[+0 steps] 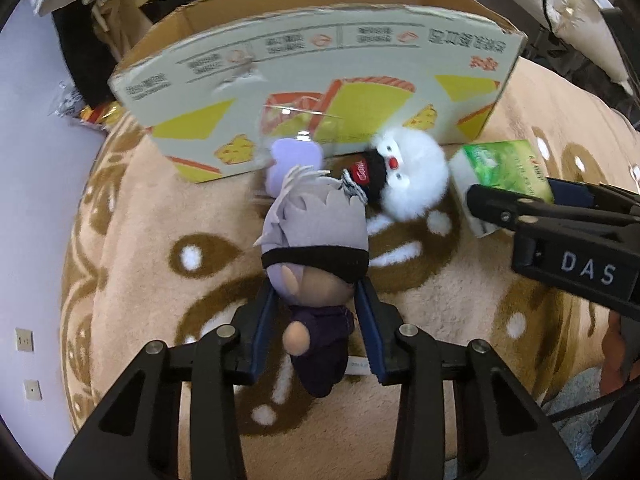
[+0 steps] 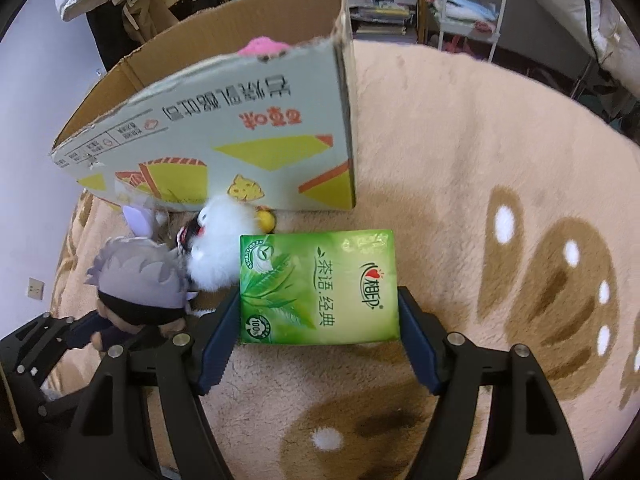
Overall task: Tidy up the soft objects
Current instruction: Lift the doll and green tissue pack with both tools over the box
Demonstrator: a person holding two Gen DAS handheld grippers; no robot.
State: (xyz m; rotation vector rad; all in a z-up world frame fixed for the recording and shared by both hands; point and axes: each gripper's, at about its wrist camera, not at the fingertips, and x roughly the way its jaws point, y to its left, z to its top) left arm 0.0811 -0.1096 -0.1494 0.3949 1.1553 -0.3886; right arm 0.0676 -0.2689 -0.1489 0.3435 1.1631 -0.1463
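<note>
**A:** What does the left wrist camera show?

**B:** The left gripper is clenched on a grey-haired plush doll, its blue pads pressing the doll's neck and dark body from both sides. The doll hangs above the beige patterned rug. Beyond it lie a fluffy white plush and a small lilac plush, both close against the printed front wall of the cardboard box. The right gripper comes in from the right edge, at the green tissue pack.

**A:** And the right wrist camera?

**B:** The right gripper straddles the tissue pack, which lies flat on the rug just in front of the box. Both pads touch the pack's sides, so it is grasping it. The white plush touches the pack's left edge, and the doll sits further left. Something pink peeks over the box's rim.
</note>
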